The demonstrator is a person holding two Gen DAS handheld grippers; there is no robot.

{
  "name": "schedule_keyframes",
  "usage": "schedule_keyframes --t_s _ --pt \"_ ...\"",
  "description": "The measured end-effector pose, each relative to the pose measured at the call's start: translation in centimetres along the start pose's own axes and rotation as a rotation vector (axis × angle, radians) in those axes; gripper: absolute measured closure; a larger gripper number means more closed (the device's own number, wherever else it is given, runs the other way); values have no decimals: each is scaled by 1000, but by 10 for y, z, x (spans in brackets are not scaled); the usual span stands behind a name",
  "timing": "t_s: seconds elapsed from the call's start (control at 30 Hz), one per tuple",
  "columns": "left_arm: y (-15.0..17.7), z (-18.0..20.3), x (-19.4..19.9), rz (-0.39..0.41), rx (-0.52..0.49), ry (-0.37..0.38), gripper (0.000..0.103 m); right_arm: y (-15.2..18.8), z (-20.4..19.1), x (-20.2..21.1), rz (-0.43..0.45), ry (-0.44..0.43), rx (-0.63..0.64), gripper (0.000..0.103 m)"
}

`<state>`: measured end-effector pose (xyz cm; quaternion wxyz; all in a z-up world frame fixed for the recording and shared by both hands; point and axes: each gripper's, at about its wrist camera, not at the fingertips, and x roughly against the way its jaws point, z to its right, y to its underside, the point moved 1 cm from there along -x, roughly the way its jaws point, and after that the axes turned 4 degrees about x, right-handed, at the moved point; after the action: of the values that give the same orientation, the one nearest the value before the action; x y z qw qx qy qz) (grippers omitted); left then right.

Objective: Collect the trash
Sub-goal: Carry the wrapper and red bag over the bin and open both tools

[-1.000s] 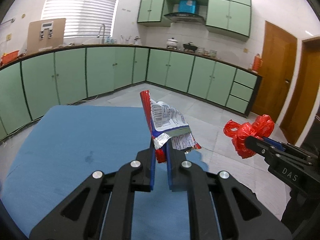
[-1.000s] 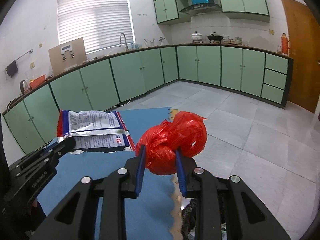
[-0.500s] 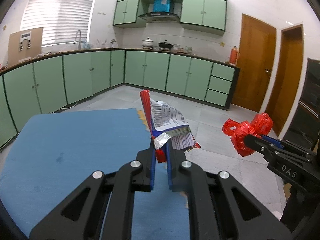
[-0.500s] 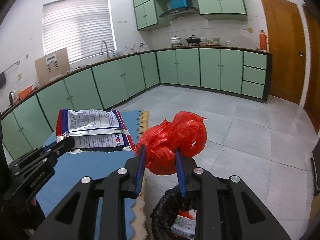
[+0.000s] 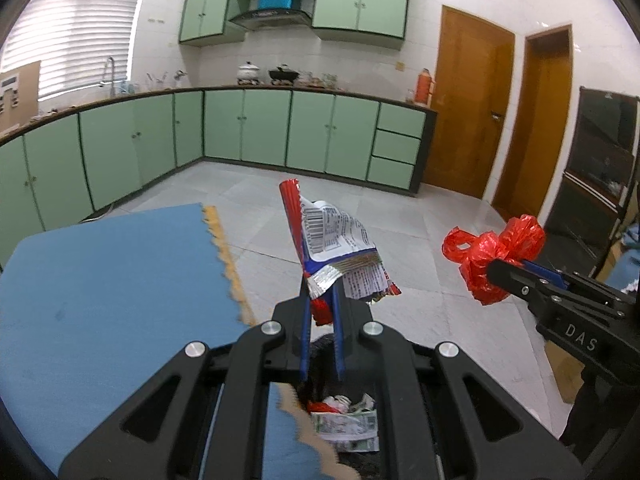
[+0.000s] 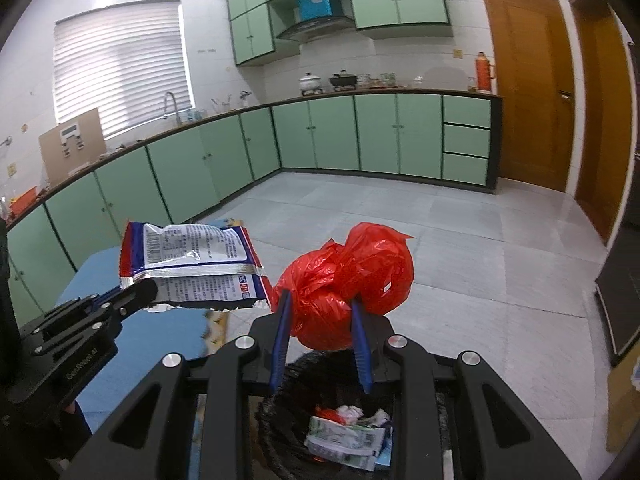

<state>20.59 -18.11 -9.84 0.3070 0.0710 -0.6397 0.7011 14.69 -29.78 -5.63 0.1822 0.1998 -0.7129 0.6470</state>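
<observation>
The left tongs pinch a crumpled snack wrapper; the right tongs clamp a knotted red plastic bag. Both hang above the black bin at 6 o'clock, beside the blue surface.

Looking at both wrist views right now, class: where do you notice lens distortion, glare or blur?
Left wrist view: fisheye bends the cabinets; the window blind is washed out; the snack wrapper is sharp. Right wrist view: dark corners ring the frame; a bright wall patch glares beside the blind; the red plastic bag is crisp.
</observation>
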Motion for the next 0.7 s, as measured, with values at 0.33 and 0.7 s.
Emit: schedule_keyframes --t_s 0.33,0.7 --pt "26 31 -46 -113 -60 40 95 30 34 -7 -64 58 -52 75" --pt "50 38 -97 -248 -92 30 95 64 56 -51 -181 71 -88 74"
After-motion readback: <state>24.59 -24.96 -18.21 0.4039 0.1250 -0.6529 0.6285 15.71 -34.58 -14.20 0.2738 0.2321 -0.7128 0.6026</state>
